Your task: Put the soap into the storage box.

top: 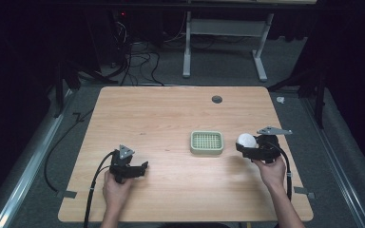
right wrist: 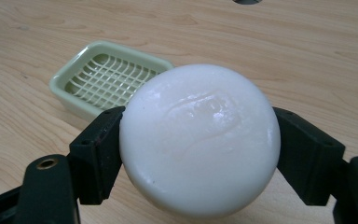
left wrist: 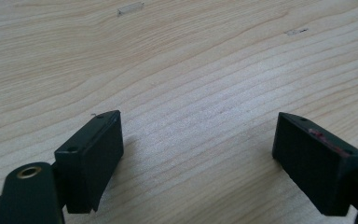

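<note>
A round white bar of soap (right wrist: 199,140) is clamped between the two black jaws of my right gripper (right wrist: 198,144), which is shut on it. In the high view the soap (top: 246,140) sits just right of a pale green soap dish (top: 206,142) with a grid insert, and the right gripper (top: 248,148) is held a little above the table. The dish (right wrist: 107,77) lies beyond the soap to the left in the right gripper view. My left gripper (top: 142,168) rests low near the front left of the table, open, its jaws (left wrist: 198,163) wide apart over bare wood.
The wooden table (top: 161,114) has a dark round grommet (top: 216,99) near its far edge. Small bits of tape (left wrist: 130,8) lie on the wood ahead of the left gripper. Cables and a white desk frame (top: 225,28) stand on the floor beyond.
</note>
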`<move>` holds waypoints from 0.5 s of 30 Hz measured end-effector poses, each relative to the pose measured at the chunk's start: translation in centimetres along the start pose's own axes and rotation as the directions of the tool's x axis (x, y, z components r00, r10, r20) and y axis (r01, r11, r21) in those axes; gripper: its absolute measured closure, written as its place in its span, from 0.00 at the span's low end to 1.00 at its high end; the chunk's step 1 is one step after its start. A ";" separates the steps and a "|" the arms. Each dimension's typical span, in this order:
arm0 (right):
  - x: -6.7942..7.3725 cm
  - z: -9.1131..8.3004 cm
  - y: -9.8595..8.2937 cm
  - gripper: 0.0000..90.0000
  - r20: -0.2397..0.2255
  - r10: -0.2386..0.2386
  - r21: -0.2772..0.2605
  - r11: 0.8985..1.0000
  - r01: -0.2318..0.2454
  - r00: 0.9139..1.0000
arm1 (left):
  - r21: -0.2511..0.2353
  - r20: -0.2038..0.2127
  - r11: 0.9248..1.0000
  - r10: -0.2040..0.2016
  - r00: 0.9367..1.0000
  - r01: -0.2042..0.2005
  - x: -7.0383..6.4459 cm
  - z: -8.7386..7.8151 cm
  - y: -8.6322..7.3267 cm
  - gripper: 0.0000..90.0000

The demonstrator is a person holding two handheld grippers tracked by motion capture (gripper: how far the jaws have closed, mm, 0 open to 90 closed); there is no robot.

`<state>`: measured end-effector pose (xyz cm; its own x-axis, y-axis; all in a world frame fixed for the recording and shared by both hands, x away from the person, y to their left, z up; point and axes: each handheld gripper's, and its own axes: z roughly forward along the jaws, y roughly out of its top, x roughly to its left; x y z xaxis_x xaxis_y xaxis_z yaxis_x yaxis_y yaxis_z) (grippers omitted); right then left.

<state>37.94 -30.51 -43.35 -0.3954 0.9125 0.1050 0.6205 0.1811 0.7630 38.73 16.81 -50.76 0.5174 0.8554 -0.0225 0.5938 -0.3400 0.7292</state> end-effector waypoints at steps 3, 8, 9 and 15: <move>0.3 0.0 0.3 0.27 -0.022 0.005 -0.006 1.000 -0.005 1.000 | 0.000 0.000 1.000 0.000 1.000 0.000 0.0 0.0 0.0 0.19; 1.0 0.0 0.9 0.27 -0.036 -0.016 -0.009 1.000 0.016 0.999 | 0.000 0.000 1.000 0.000 1.000 0.000 0.0 0.0 0.0 0.19; 1.1 0.0 1.0 0.27 -0.040 -0.017 -0.012 1.000 0.017 0.999 | 0.000 0.000 1.000 0.000 1.000 0.000 0.0 0.0 0.0 0.19; 1.8 0.0 1.8 0.27 -0.066 -0.027 -0.023 0.999 0.026 0.997 | 0.000 0.000 1.000 0.000 1.000 0.000 0.0 0.0 0.0 0.19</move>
<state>38.36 -28.54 -41.85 -0.4559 0.8810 0.1263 0.5946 0.1960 0.7798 38.73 16.80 -50.76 0.5174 0.8554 -0.0226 0.5937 -0.3398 0.7294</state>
